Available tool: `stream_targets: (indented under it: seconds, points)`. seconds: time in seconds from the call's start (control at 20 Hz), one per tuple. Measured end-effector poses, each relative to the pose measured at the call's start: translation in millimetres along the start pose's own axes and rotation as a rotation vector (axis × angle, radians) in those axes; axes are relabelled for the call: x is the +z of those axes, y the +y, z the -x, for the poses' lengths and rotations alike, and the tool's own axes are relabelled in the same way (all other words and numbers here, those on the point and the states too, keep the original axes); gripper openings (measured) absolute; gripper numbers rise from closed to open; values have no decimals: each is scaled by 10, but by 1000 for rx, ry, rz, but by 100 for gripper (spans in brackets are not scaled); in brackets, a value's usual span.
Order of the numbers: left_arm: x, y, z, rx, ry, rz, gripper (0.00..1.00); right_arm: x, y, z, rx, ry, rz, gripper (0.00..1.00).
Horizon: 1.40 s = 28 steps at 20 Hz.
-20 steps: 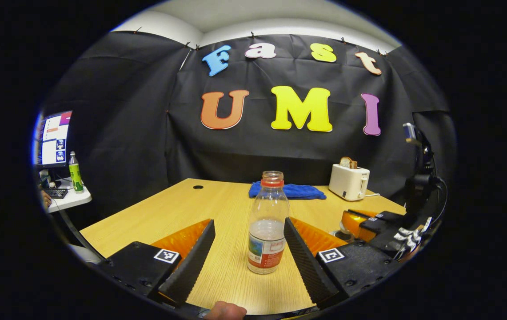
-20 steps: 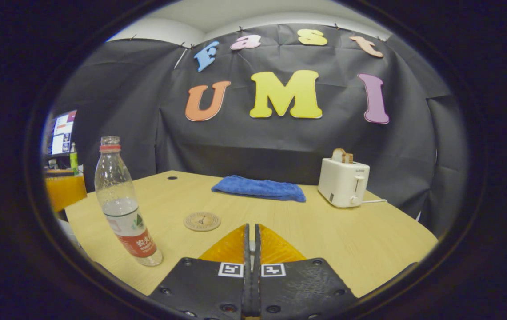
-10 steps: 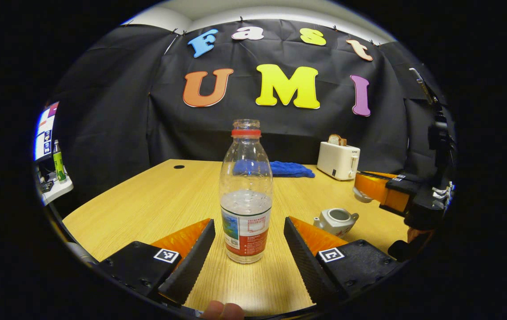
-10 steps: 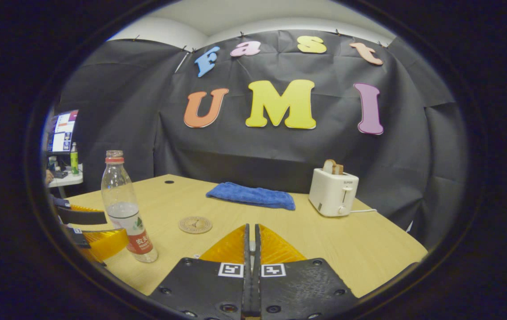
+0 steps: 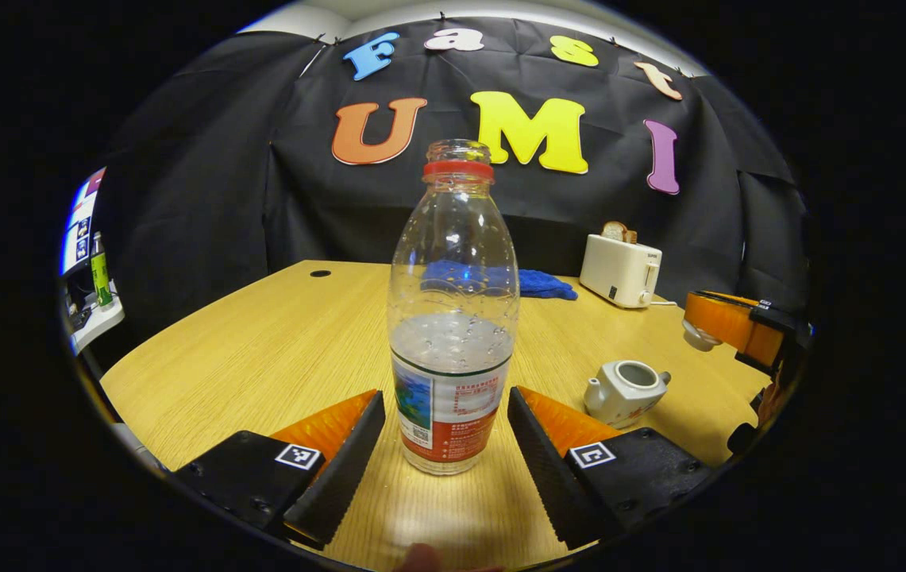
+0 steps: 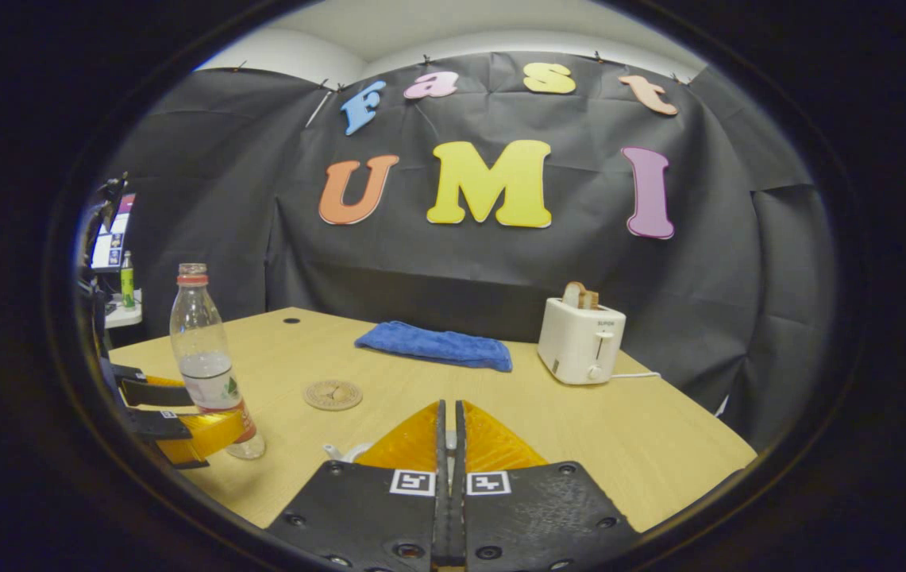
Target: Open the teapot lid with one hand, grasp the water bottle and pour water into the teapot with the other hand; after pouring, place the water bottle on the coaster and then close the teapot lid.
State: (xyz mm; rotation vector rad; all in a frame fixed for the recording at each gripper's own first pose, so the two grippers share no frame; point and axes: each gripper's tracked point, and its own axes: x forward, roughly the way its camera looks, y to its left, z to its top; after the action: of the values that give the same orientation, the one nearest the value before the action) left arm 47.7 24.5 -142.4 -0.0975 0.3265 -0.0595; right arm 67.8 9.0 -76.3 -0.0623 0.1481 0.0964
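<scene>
1. Left gripper (image 5: 446,433) is held wide, fingers flanking the upright water bottle (image 5: 453,318) on the table (image 5: 262,357), not pressing.
2. Labelled lower body is best gripped (thin, slippery, likely light).
3. Right gripper (image 6: 448,433) is closed; what it pinches cannot be told.

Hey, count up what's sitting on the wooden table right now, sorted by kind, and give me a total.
Water bottle: 1
Teapot: 1
Coaster: 1
Blue towel: 1
Toaster: 1
Total: 5
</scene>
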Motion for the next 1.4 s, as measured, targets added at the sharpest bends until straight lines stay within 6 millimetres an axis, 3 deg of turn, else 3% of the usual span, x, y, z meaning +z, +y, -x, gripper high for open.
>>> stream_targets:
  seconds: [0.1, 0.25, 0.35, 0.6, 0.65, 0.7, 0.85, 1.2, 1.4]
  points:
    - [-17, -1, -12, 2, 8, -2, 94, -15, -10, 11, 3, 5, -2, 0]
    - [-5, 18, -21, 5, 21, -22, 80, -17, -64, 41, 6, 7, -4, 0]
    - [20, 64, -6, 24, 35, -79, 79, -9, -113, 69, 7, 3, -13, 0]
    - [311, 232, 113, 106, 3, -315, 77, 1, -261, 119, 11, 2, -33, 0]
    - [354, 284, 129, 135, -1, -383, 81, 6, -294, 135, 11, 1, -32, 0]
    - [385, 333, 137, 163, 4, -455, 76, -2, -337, 155, 9, 1, -31, 0]
    - [450, 446, 149, 222, 20, -651, 74, -11, -450, 200, 4, 0, -33, 0]
    - [511, 360, 43, 223, 75, -1021, 74, -105, -708, 297, -10, 10, -37, 0]
    - [448, 221, -14, 207, 93, -1199, 74, -178, -832, 336, -14, 20, -49, 0]
